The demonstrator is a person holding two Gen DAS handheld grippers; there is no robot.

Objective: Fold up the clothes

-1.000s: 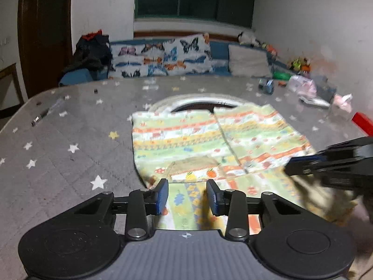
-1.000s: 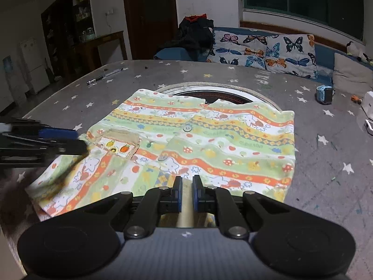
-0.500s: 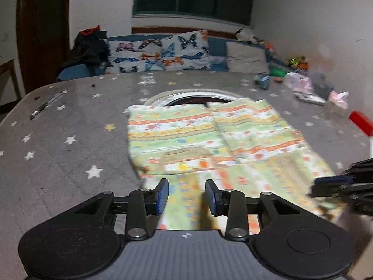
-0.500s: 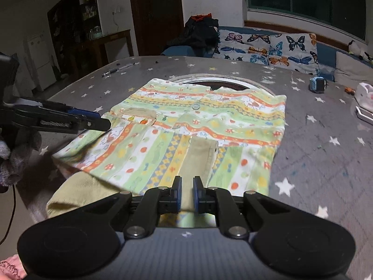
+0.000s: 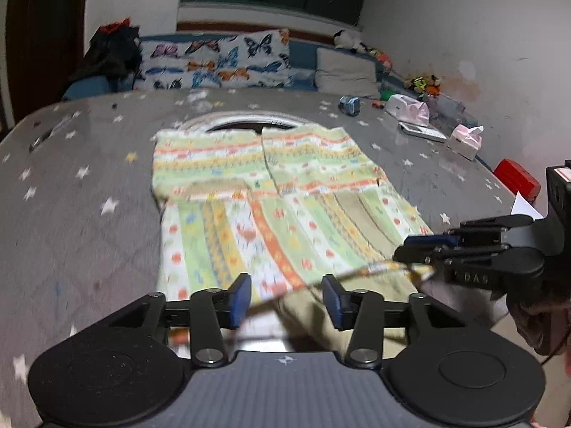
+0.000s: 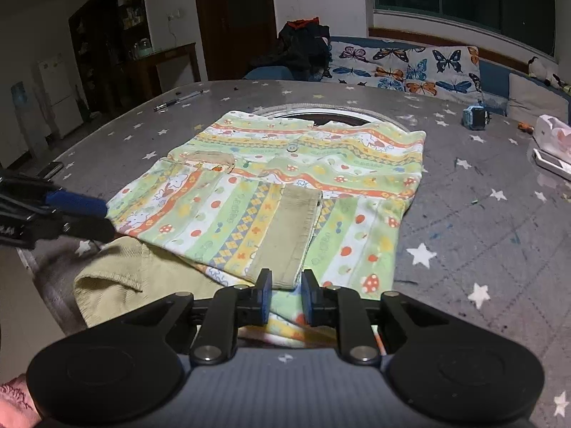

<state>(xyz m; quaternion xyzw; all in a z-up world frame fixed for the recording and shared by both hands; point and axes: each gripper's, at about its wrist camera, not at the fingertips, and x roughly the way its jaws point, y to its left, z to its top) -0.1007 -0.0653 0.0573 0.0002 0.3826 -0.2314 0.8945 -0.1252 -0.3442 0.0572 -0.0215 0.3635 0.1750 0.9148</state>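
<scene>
Holding both grippers at the near hem of the striped shirt (image 6: 285, 178), my left gripper (image 5: 285, 297) gapes wide, my right gripper (image 6: 285, 297) partly open, neither gripping cloth.

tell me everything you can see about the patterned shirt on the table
The shirt is a small soft-looking cotton top, pale green with orange, yellow and white printed bands of mushrooms and animals. It lies front up on the star-print table cover, buttoned, with a trimmed pocket. Both sleeves are folded inward across its lower half, their plain olive cuffs meeting near the middle. Its near hem hangs over the table edge, showing olive lining. The right gripper and left gripper sit open at that hem.
</scene>
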